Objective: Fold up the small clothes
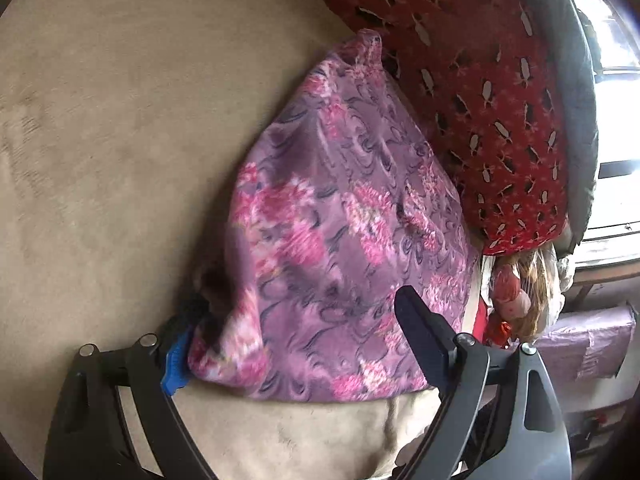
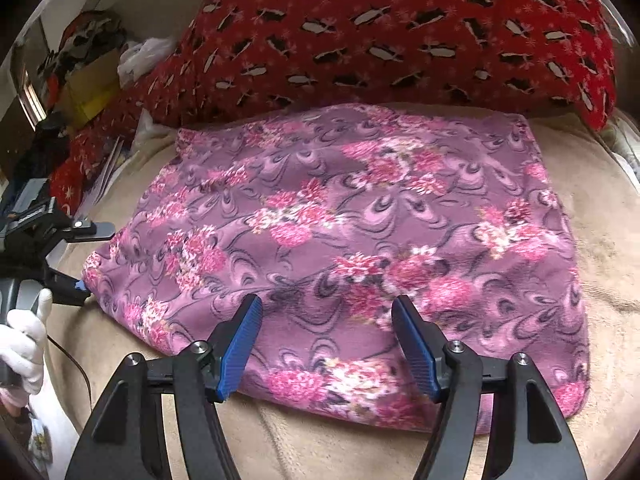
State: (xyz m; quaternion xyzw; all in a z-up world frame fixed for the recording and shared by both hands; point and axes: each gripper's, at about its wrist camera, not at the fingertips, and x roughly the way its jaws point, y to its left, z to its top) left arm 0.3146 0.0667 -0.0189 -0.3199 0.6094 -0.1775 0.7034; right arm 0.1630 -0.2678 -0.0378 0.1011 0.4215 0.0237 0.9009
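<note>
A purple garment with pink flowers (image 2: pixel 340 240) lies folded and flat on a beige blanket (image 2: pixel 612 240). It also shows in the left wrist view (image 1: pixel 328 232). My right gripper (image 2: pixel 326 312) is open, its blue-padded fingers over the garment's near edge, holding nothing. My left gripper (image 1: pixel 296 304) is open at the garment's left edge; one finger is partly hidden under the cloth and the other rests above it. The left gripper shows in the right wrist view (image 2: pixel 76 256), held by a white-gloved hand (image 2: pixel 24 336).
A red pillow with a black-and-white pattern (image 2: pixel 400 32) lies right behind the garment, also in the left wrist view (image 1: pixel 480 92). Clutter and a yellow box (image 2: pixel 88 88) sit at the far left. A doll (image 1: pixel 520 296) hangs off the bed's edge.
</note>
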